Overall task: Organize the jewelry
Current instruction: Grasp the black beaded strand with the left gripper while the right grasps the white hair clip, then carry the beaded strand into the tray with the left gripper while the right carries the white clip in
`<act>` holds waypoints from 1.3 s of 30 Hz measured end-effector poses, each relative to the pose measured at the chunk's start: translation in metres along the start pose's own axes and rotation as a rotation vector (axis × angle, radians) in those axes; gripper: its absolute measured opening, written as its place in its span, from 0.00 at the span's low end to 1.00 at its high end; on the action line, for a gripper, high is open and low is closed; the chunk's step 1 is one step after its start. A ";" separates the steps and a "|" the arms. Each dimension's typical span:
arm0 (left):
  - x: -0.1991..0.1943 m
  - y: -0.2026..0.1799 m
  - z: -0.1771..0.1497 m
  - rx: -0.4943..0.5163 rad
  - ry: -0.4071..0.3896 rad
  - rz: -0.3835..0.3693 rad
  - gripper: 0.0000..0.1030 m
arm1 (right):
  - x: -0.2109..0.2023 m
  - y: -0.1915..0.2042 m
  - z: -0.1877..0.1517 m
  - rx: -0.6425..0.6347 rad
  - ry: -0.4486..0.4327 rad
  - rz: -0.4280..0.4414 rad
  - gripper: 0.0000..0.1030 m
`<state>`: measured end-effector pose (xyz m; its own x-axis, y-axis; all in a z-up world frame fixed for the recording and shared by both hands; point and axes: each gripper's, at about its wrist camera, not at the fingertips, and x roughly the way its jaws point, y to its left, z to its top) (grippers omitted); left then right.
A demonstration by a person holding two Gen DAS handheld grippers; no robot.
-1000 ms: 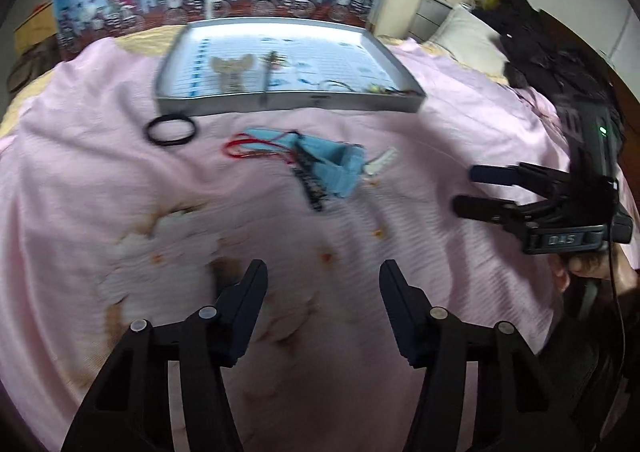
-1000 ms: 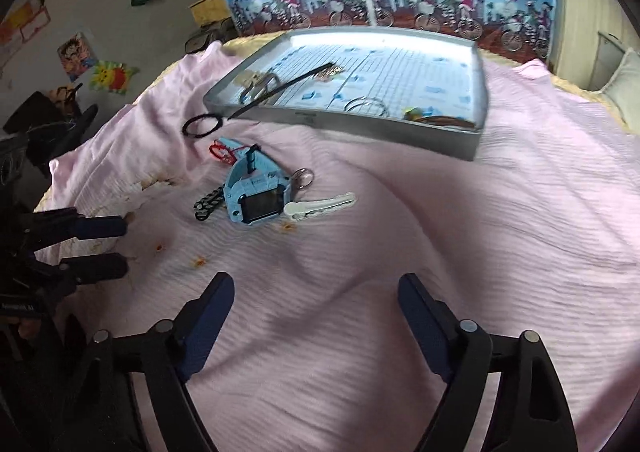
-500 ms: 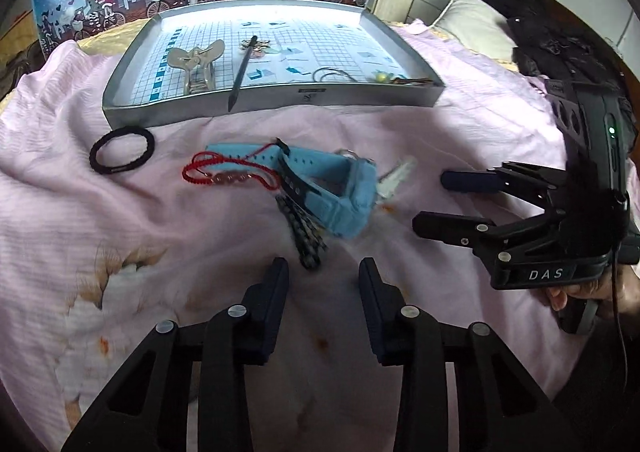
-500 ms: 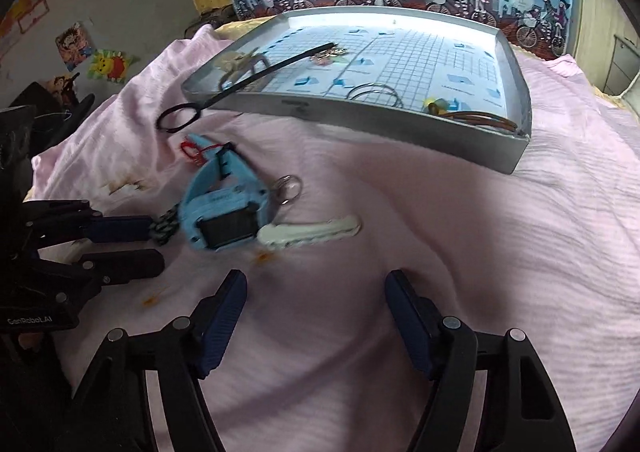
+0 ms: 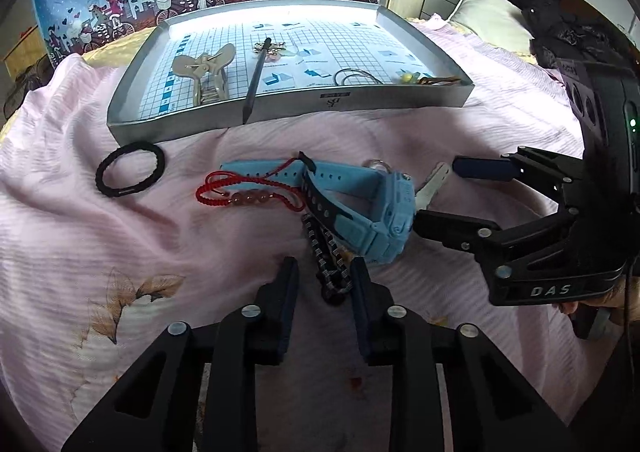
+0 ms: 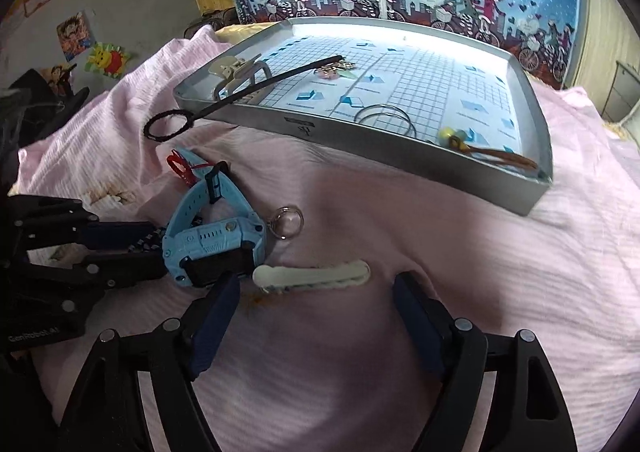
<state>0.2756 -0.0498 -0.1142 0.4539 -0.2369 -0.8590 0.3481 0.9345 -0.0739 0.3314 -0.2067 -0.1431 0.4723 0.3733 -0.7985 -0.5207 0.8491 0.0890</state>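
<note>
Two hand-held tongs work over a bed covered in a pink sheet (image 5: 120,236). Compared with a second ago, both have moved in close to a small heap of jewelry lying just in front of a grey tray (image 5: 280,108).

The left tongs (image 5: 325,284) have narrowed from wide open to a slim gap and now straddle the near end of a black-and-white braided cord (image 5: 326,260) — the pads look beside it, not yet pinching. The right tongs (image 6: 316,302) are open wide, their left pad against a blue watch (image 6: 216,248) and a white hair clip (image 6: 312,275) lying between the pads.

A red bead bracelet (image 5: 248,196), a black hair tie (image 5: 130,169) and a key ring (image 6: 287,222) also wait on the sheet; the tray already holds a beige claw clip (image 5: 206,74) and other pieces. The sorting looks only partly done — the braided cord seems next.
</note>
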 end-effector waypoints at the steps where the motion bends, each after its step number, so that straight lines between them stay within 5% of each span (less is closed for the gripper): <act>1: 0.000 0.000 0.000 -0.001 -0.002 0.003 0.18 | 0.002 0.002 0.001 -0.011 0.002 -0.009 0.77; 6: 0.001 0.006 0.000 -0.031 -0.003 -0.008 0.13 | 0.007 0.006 0.002 -0.042 -0.003 -0.043 0.75; 10: -0.002 0.010 0.000 -0.069 0.006 -0.034 0.11 | 0.005 0.004 0.001 -0.031 -0.019 -0.056 0.56; 27: -0.033 0.025 -0.007 -0.311 0.064 -0.263 0.11 | -0.032 -0.003 0.005 0.050 -0.092 -0.035 0.55; 39: -0.073 0.010 0.002 -0.177 -0.179 -0.122 0.11 | -0.053 -0.014 0.014 0.110 -0.204 -0.094 0.55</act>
<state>0.2478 -0.0235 -0.0510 0.5607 -0.3788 -0.7363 0.2676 0.9244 -0.2718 0.3238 -0.2335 -0.0940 0.6544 0.3495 -0.6705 -0.3929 0.9148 0.0933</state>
